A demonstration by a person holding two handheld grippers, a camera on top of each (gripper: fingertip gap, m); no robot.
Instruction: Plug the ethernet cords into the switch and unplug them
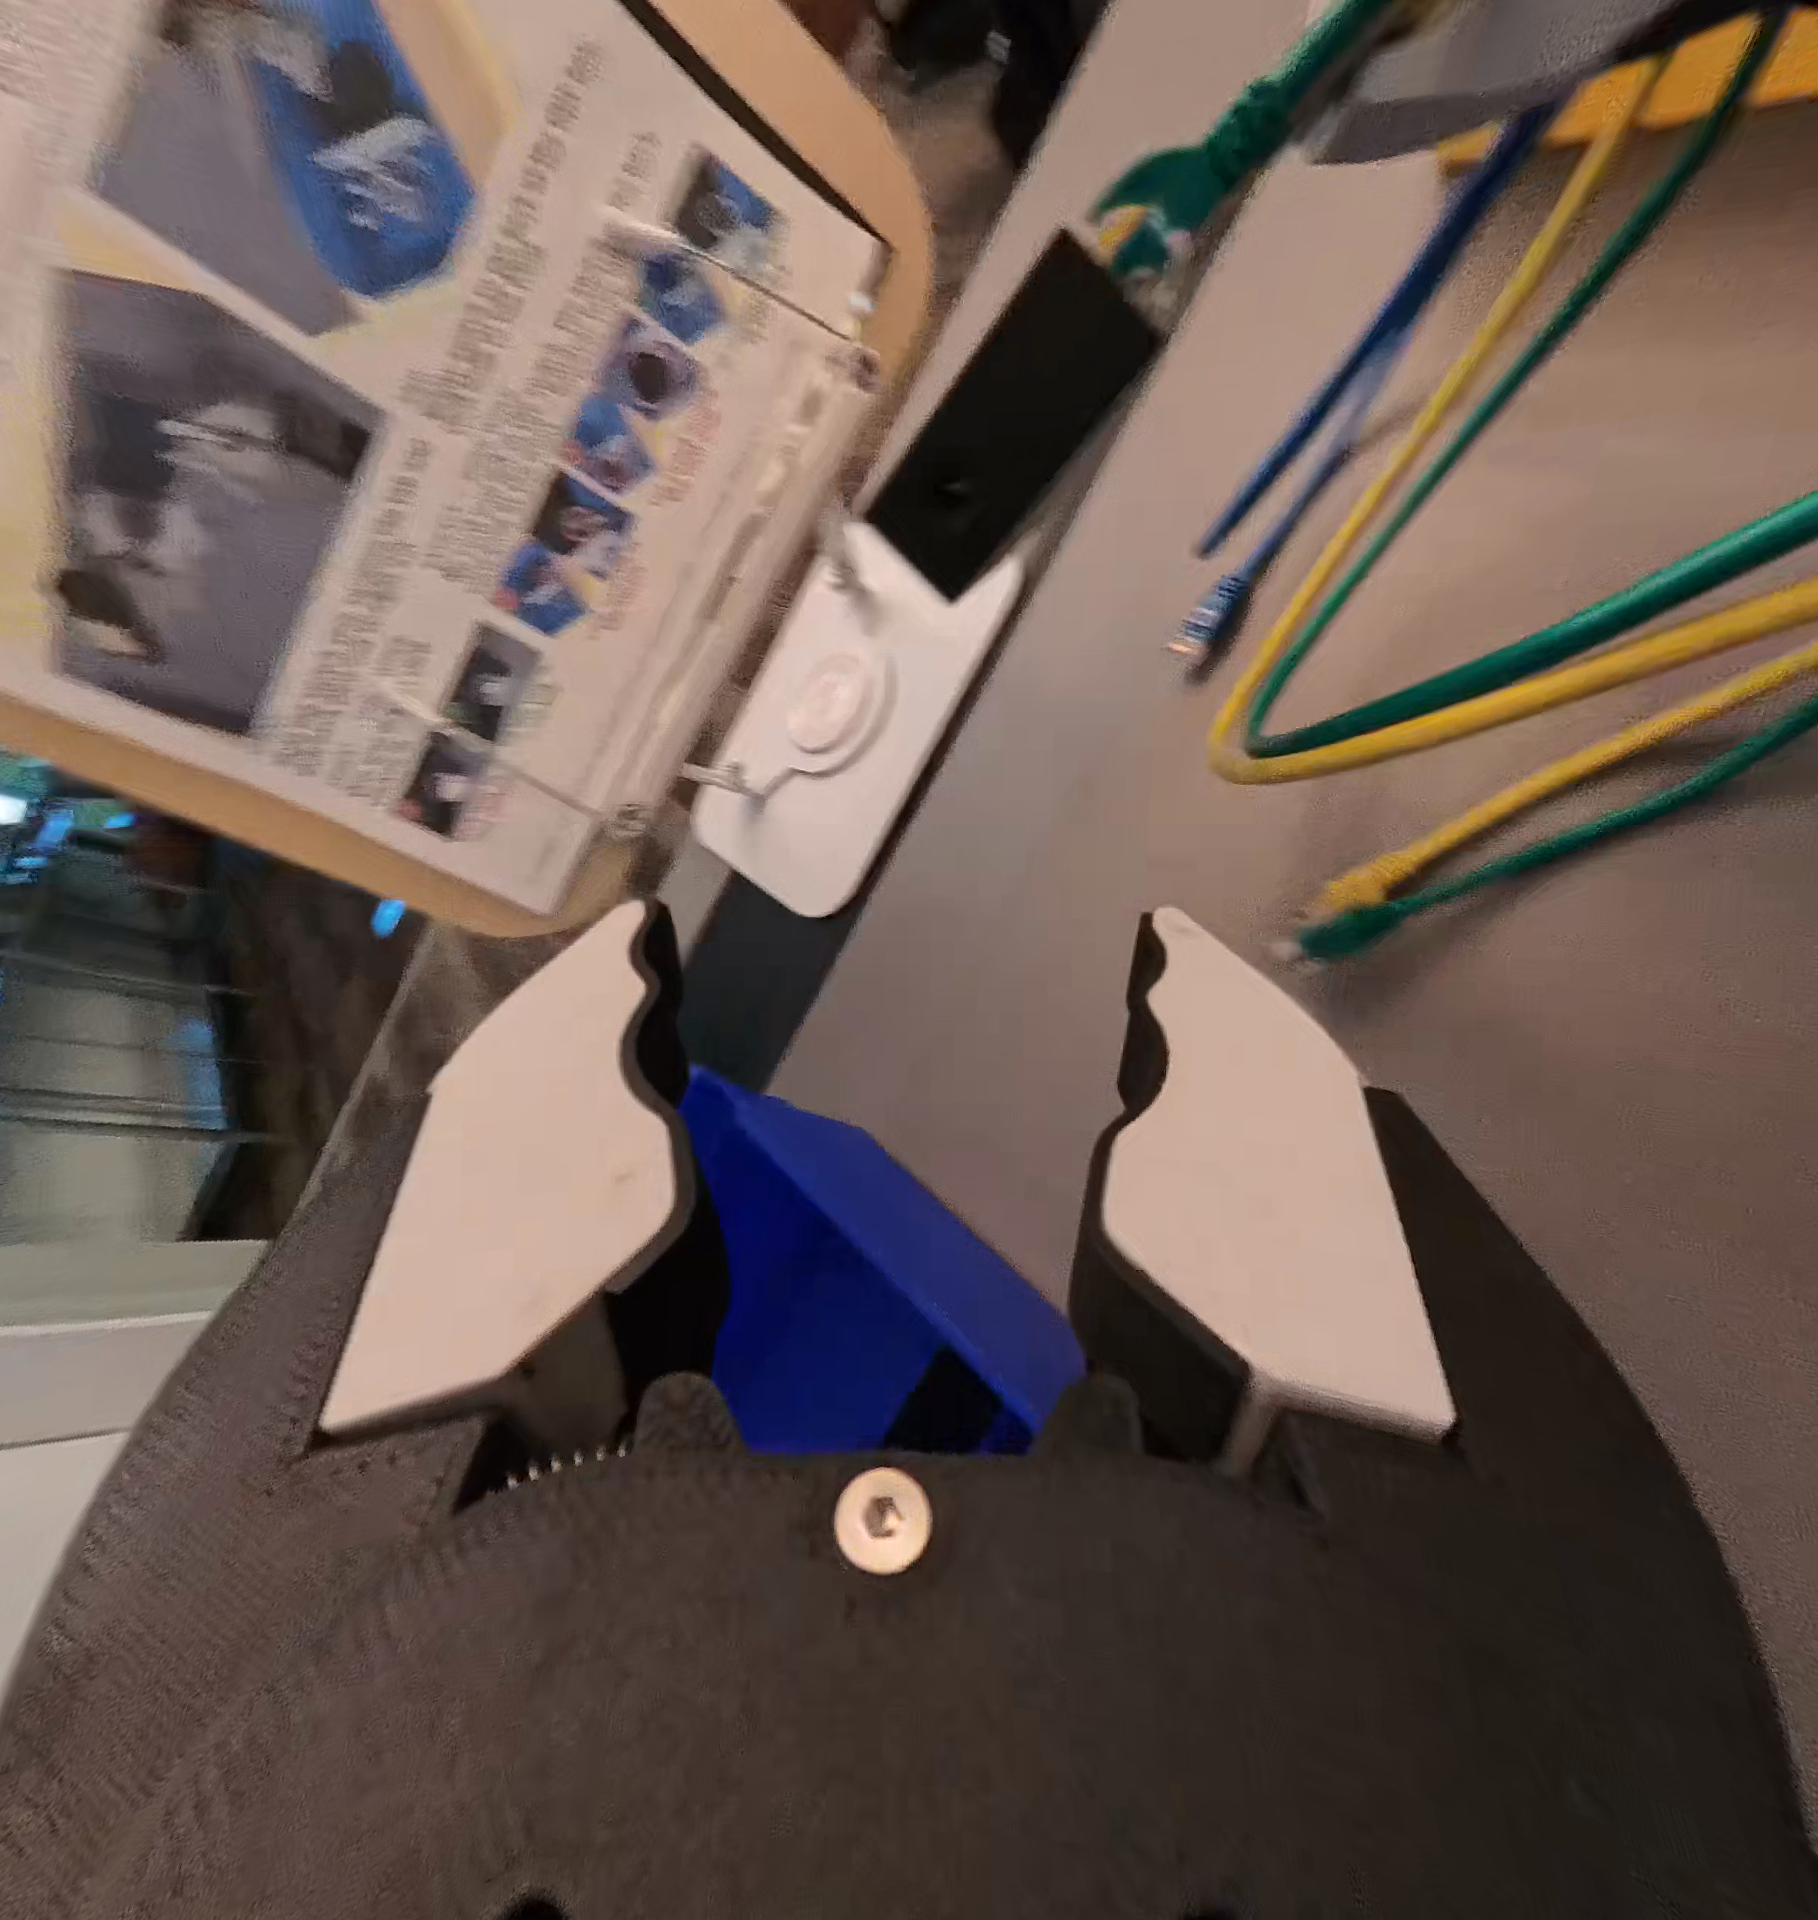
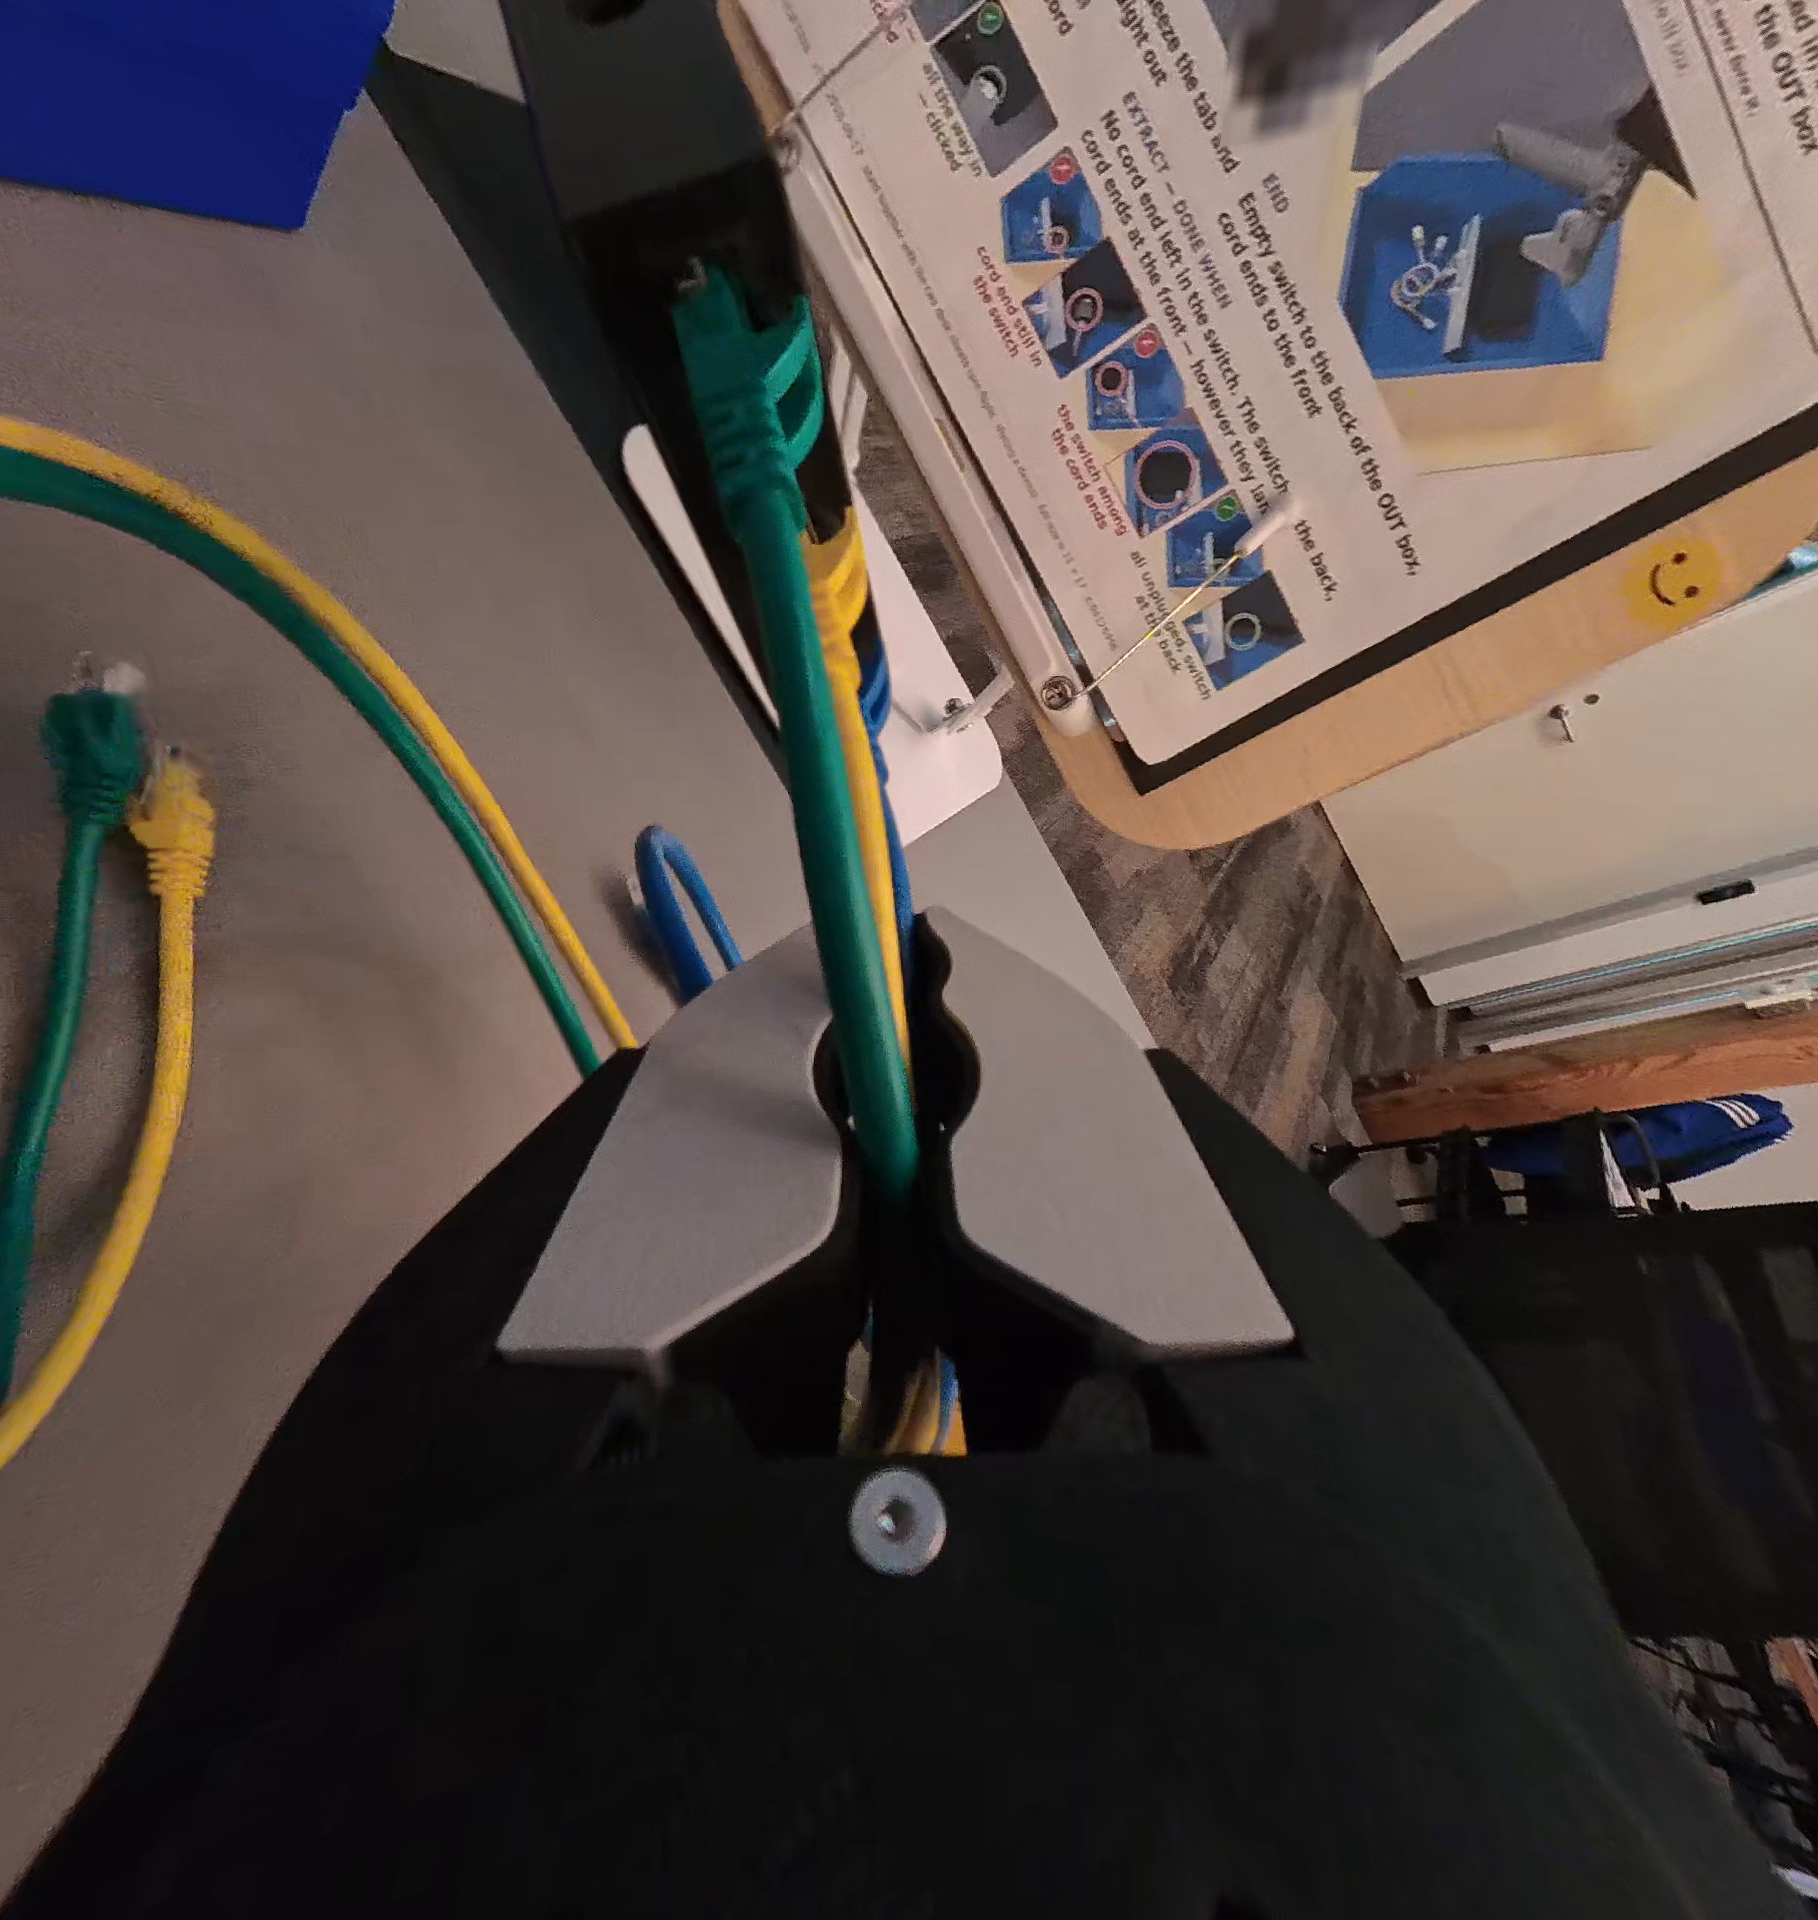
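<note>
My left gripper (image 1: pixel 900 935) is open and empty above a blue box (image 1: pixel 863 1278). Ahead lies the black switch (image 1: pixel 1009 416) with a green plug (image 1: pixel 1175 197) at its far end. Loose blue (image 1: pixel 1211 613), yellow (image 1: pixel 1362 883) and green (image 1: pixel 1352 930) plugs lie on the grey table. My right gripper (image 2: pixel 926 935) is shut on a bundle of green (image 2: pixel 832 831), yellow (image 2: pixel 837 582) and blue (image 2: pixel 874 675) cords. They run to the switch (image 2: pixel 656 135), where the green plug (image 2: pixel 739 384) sits in a port. Whether the yellow and blue ones are seated is hidden.
A white plate (image 1: pixel 853 717) lies under the switch at the table (image 2: pixel 365 987) edge. A wooden board with a printed instruction sheet (image 2: pixel 1300 312) stands beyond the edge. The blue box (image 2: pixel 157 94) sits at the table's far side. Loose green (image 2: pixel 89 748) and yellow (image 2: pixel 172 810) plugs lie left. Spacing between my two grippers at the tips: around 20 cm.
</note>
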